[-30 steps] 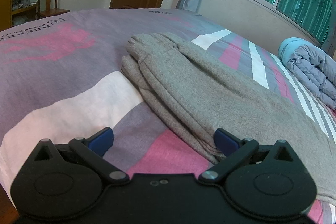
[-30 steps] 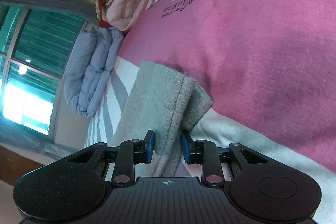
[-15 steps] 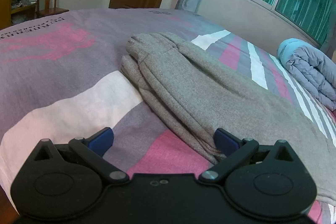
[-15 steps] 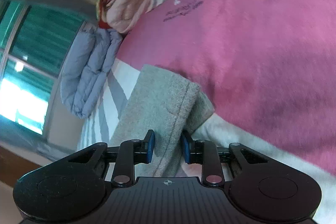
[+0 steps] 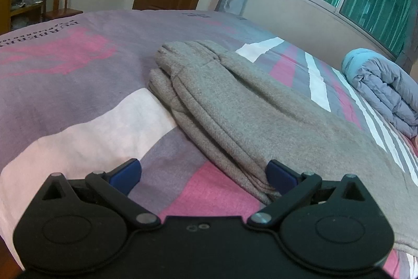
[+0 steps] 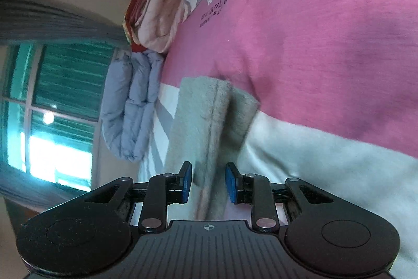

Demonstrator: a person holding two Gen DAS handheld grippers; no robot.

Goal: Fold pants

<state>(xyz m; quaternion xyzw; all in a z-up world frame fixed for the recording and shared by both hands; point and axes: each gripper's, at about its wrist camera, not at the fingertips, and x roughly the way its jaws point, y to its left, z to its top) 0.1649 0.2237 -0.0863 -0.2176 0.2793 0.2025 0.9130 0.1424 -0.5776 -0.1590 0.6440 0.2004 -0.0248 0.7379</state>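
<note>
Pants lie lengthwise, right side nearer

Bed [image 5: 65,85] carries grey pants [image 5: 248,111], long axis running away ahead-right. Left hand-held gripper [image 5: 203,174]: spread wide, empty, beside their edge. Right hand-held gripper [image 6: 208,182]: part-open, straddling the hem, apparently unclamped.

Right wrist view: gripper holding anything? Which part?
Not clamped. The right gripper is partly open, straddling the hem end of the grey sweatpants. The left gripper is wide open, holding nothing.

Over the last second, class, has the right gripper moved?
Yes. The right gripper has swung: the blue duvet and the pants hem sit further right in its view. Its jaws look slightly wider apart around the hem.
</note>
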